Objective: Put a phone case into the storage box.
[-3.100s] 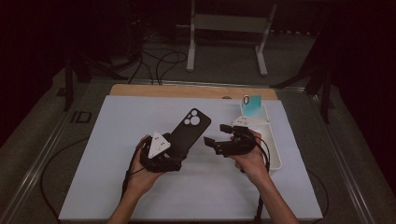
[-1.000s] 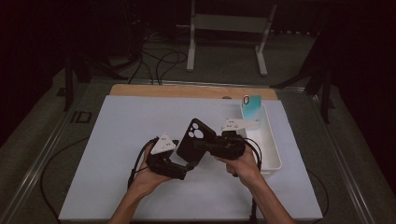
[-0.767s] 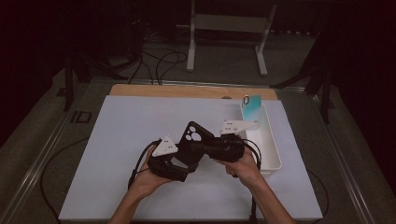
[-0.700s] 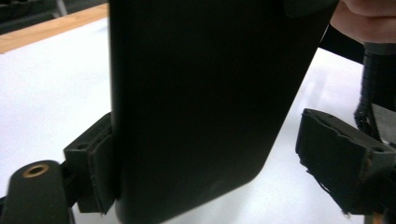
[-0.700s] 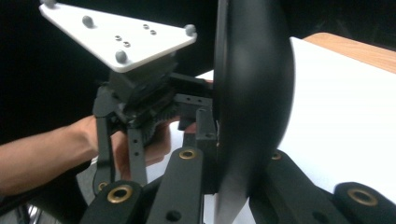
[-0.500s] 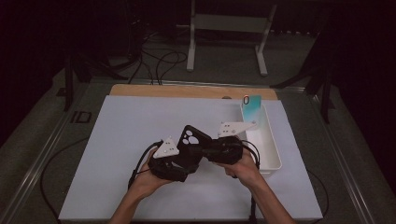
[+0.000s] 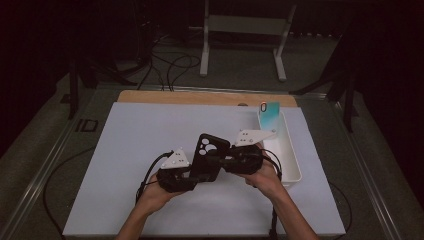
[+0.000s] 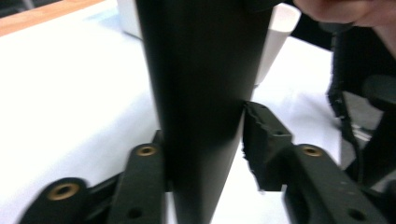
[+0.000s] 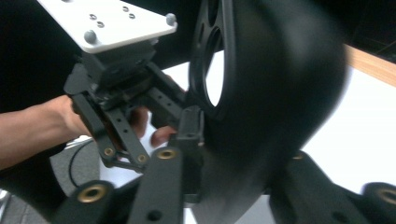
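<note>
White-covered table point(image 7: 150, 130), white tray point(image 7: 292, 167) aboard

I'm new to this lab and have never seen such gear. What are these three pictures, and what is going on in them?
A person sits at a table covered by a white sheet and holds a hand-operated two-jaw tool in each hand. The high view looks down from above. The other two views come from cameras riding on each tool, looking along its black jaws. Between them is a black phone case with camera cutouts. The left gripper has just been closing; its jaws sit against the case's edges. The right gripper has just been opening, the case between its jaws. A white bin holding a teal case stands at the right.
</note>
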Tool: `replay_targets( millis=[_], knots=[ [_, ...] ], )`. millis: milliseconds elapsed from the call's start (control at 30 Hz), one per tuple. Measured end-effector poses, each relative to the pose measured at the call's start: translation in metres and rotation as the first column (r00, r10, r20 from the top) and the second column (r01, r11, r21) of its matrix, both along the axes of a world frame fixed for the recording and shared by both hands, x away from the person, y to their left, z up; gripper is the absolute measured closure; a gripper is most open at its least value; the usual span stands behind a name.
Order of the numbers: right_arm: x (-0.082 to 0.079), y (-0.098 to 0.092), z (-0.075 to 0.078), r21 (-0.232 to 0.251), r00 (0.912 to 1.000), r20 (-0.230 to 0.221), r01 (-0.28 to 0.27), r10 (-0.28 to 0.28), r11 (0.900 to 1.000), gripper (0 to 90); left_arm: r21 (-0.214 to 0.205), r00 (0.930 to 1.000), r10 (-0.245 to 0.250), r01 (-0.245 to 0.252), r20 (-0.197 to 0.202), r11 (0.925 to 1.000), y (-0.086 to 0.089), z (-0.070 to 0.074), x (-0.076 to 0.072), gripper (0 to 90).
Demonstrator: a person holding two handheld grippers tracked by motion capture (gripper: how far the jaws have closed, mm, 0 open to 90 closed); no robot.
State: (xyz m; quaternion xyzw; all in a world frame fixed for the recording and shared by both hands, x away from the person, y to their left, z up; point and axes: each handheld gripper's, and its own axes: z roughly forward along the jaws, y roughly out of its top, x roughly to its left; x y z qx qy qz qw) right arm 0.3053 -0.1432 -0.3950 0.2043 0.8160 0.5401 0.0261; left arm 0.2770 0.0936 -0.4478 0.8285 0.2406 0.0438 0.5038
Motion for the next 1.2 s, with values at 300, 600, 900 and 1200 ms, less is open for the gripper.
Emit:
replay_targets(
  millis=[300,600,900,1200],
  knots=[
    [0.001,0.003,-0.003,-0.004,0.9998,0.0,0.02,-0.02,0.9998,38.8,-0.025,0.9999,-0.012,0.012,-0.001,0.9996,-0.001,0.0,-0.002,84.7],
    [0.003,0.007,-0.005,-0.037,0.9959,0.001,0.091,-0.091,0.9952,19.4,-0.003,0.9983,0.05,-0.05,0.03,0.9987,0.0,0.002,-0.002,85.4],
    [0.003,0.002,-0.005,-0.042,0.9901,-0.003,0.14,-0.141,0.9892,13.4,0.015,0.99,0.136,-0.137,0.035,0.9904,0.004,0.003,-0.003,85.2],
    [0.003,0.005,0.006,-0.027,0.9808,0.005,0.195,-0.195,0.9805,8.4,0.028,0.9804,0.19,-0.192,0.051,0.981,0.004,0.004,-0.003,85.2]
  ],
)
